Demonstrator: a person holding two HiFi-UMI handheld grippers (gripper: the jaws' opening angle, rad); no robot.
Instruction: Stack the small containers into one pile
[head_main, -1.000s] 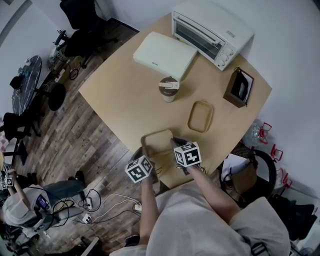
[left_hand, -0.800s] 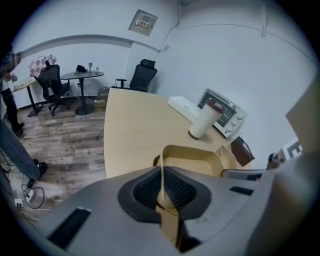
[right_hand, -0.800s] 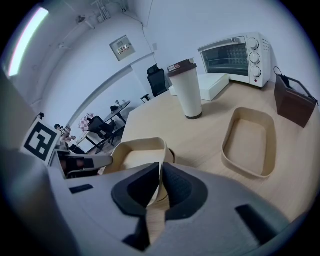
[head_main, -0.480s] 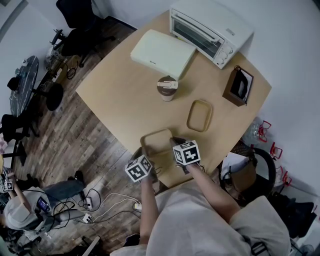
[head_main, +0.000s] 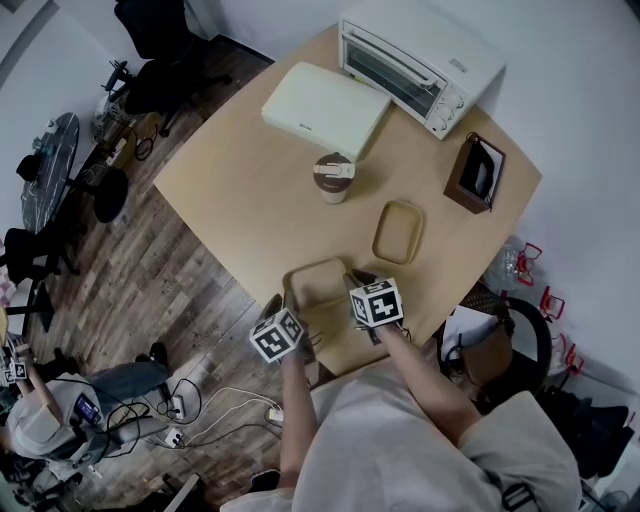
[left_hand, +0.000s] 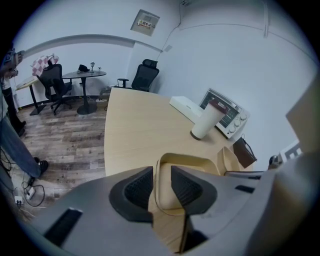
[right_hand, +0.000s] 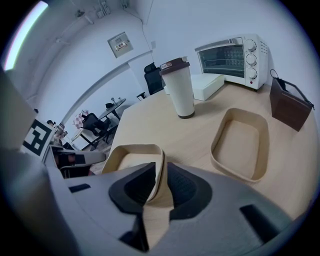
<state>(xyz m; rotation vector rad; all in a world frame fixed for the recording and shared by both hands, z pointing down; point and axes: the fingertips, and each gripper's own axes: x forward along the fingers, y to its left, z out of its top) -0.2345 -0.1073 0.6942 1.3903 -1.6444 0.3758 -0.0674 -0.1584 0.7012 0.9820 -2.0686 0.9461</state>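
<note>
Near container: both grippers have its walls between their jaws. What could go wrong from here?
The left gripper and right gripper have just been opening their jaws, with the walls between them. Pulling back may snag the near container and drag it off the nearby edge of the table.

No writing can be read anywhere here. The framed wall sign (left_hand: 145, 22) carries lines of print too small to make out. The small mark on the flat white box (head_main: 325, 108) and the label on the toaster oven (head_main: 420, 65) are only blurs.
</note>
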